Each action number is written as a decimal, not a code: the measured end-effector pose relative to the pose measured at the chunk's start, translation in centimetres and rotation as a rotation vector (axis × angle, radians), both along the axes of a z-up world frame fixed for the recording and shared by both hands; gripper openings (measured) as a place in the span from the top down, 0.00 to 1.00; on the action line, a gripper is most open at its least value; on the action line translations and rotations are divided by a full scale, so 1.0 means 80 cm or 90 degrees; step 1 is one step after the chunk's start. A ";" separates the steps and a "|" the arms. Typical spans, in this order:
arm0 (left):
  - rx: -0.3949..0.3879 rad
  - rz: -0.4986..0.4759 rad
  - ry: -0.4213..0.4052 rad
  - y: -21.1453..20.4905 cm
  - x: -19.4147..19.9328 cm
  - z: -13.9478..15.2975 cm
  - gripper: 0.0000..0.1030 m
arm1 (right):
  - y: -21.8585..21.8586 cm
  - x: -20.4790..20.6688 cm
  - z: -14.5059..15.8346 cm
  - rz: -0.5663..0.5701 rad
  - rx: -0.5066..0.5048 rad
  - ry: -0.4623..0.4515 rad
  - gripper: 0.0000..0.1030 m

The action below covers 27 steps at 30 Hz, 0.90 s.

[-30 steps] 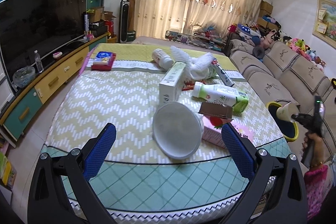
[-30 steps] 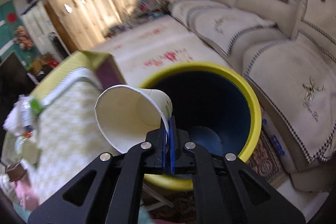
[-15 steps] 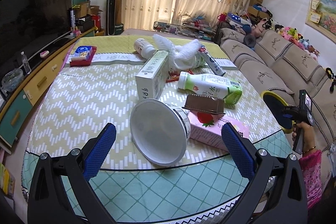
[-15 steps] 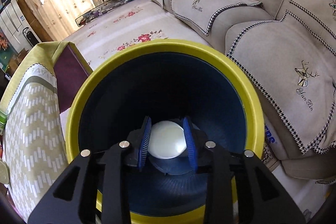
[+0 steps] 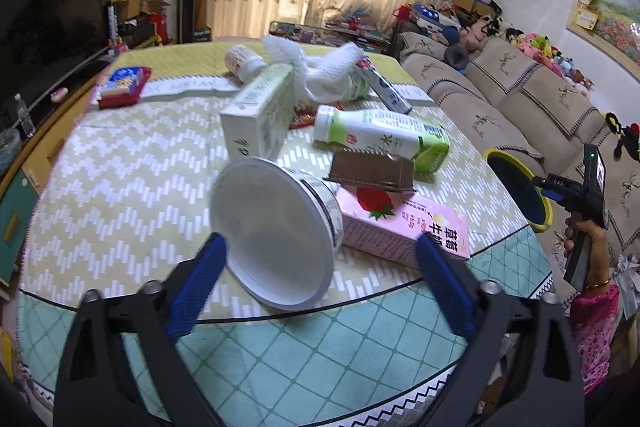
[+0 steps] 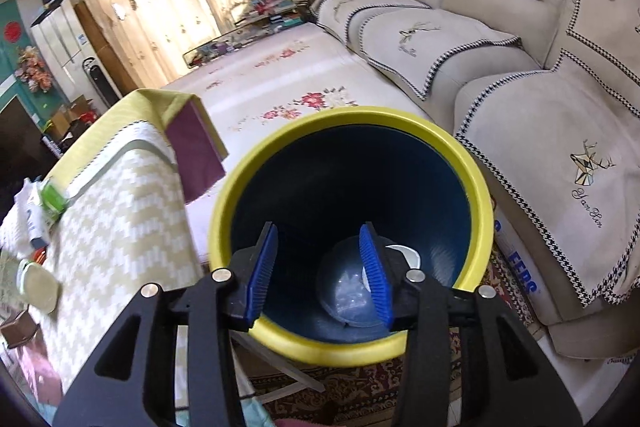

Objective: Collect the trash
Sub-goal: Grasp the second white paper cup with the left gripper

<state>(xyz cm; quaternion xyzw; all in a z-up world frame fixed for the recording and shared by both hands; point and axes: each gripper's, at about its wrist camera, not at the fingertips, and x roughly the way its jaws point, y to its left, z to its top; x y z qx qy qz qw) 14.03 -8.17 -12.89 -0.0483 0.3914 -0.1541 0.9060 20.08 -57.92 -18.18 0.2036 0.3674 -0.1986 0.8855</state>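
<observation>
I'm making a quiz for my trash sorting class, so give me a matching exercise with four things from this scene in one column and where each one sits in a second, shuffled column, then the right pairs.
Things:
1. paper cup
2. brown tray
3. white bowl
4. green bottle

Places:
A. lying on its side on the table, beyond the brown tray
B. at the bottom of the yellow-rimmed bin
C. resting on top of the pink strawberry carton
D. tipped on its side on the table, between the open fingers of the left gripper

Pairs: 1-B, 2-C, 3-D, 4-A
</observation>
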 end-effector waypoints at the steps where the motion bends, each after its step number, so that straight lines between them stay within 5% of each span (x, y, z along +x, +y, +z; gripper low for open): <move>1: -0.003 -0.004 0.004 -0.002 0.001 -0.003 0.27 | 0.003 -0.002 0.002 0.004 0.000 -0.003 0.57; 13: -0.011 -0.023 0.037 -0.014 0.012 -0.021 0.91 | 0.014 -0.012 0.001 0.024 0.016 -0.011 0.56; 27: 0.033 -0.064 -0.058 -0.039 -0.020 0.052 0.94 | 0.020 -0.033 0.012 0.035 0.015 -0.042 0.56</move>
